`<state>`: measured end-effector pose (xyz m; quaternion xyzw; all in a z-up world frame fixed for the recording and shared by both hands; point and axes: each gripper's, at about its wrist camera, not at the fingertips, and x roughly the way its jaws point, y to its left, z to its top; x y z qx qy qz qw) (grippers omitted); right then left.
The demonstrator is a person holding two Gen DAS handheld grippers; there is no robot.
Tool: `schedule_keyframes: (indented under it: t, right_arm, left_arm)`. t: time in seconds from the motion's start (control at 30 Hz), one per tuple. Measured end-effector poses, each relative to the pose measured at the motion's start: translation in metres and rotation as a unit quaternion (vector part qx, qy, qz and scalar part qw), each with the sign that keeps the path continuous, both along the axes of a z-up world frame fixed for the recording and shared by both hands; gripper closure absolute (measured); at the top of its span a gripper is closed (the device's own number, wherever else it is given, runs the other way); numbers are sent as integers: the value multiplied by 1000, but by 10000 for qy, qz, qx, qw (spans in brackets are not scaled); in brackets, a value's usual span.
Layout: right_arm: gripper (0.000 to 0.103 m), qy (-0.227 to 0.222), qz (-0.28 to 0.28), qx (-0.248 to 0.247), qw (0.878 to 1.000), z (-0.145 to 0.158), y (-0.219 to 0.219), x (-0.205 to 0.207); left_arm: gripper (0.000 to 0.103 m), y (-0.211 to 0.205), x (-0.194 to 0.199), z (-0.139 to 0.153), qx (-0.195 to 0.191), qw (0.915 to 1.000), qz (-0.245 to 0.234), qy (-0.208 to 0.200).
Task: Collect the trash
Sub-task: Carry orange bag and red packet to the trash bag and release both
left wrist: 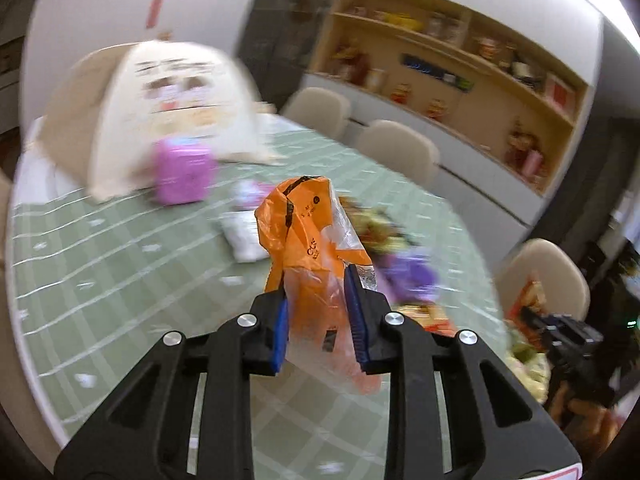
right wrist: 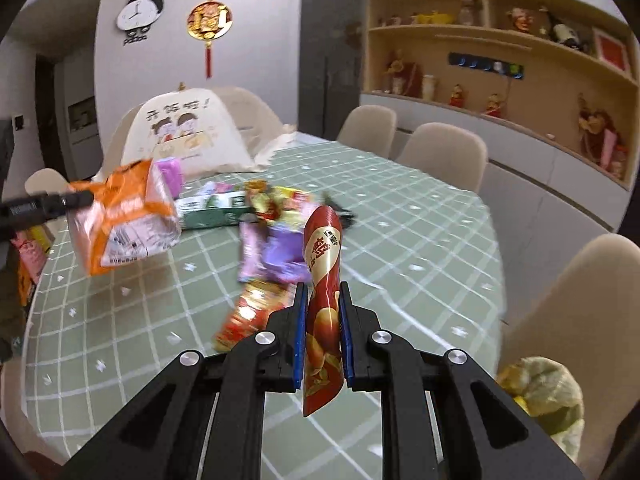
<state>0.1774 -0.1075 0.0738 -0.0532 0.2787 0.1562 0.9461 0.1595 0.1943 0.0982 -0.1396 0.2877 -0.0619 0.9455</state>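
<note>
Dining table (right wrist: 420, 240) under a green checked cloth, seen from both wrist cameras, with pale upholstered chairs (right wrist: 444, 152) along its far side and one at the near right corner. At the far end stands a white mesh food cover (right wrist: 188, 136) printed with two cartoon children; a pink box (left wrist: 182, 176) sits just in front of it, blurred in the left wrist view. A loose heap of wrappers occupies the table's middle: a green-and-white packet (right wrist: 212, 212), a purple wrapper (right wrist: 272, 256), a red-and-gold wrapper (right wrist: 248, 316) and smaller sweet papers among them. On the wall hang a panda clock (right wrist: 140, 12) and a red-and-gold ornament (right wrist: 208, 20); open shelves (right wrist: 500, 64) with figurines fill the right side. At the lower right edge of the right wrist view sits a greenish, crumpled mass (right wrist: 544, 392), possibly a bag; the view there is too poor to tell.

Left gripper (left wrist: 320, 312): jaws narrowed, blue pads pressing the sides of an orange-and-clear plastic bag (left wrist: 312, 248), which is lifted clear of the table; in the right wrist view it hangs at the far left. Right gripper (right wrist: 323, 328): jaws nearly closed, clamped on a red snack packet (right wrist: 323, 264), which stands upright between the pads, above the cloth and just in front of the wrapper heap.
</note>
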Motion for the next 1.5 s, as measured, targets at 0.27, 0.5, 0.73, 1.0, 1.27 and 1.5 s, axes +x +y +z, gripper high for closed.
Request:
schedule_keyframes:
  t: [0.27, 0.5, 0.73, 1.0, 1.27, 1.5]
  right_arm:
    - [88, -10, -1015, -88, 9948, -12, -108, -24]
    - [88, 196, -2042, 40, 9787, -35, -211, -44]
    - [88, 491, -2646, 184, 9629, -62, -285, -58]
    - [88, 700, -2722, 291, 9593, -81, -308, -45]
    - [88, 899, -2176, 537, 9704, -97, -288, -17]
    - [88, 1331, -1136, 682, 9822, -114, -243, 33]
  left_arm:
    - [79, -155, 32, -4, -237, 9796, -1986, 190]
    - [79, -288, 67, -35, -218, 9441, -3227, 642]
    - [79, -379, 100, -66, -417, 9186, -3755, 1161]
    - [66, -450, 119, -121, -141, 8972, -4000, 1866]
    - [49, -430, 126, -117, -232, 9116, -3661, 1855]
    - [45, -375, 115, -79, -222, 9367, -3204, 1393]
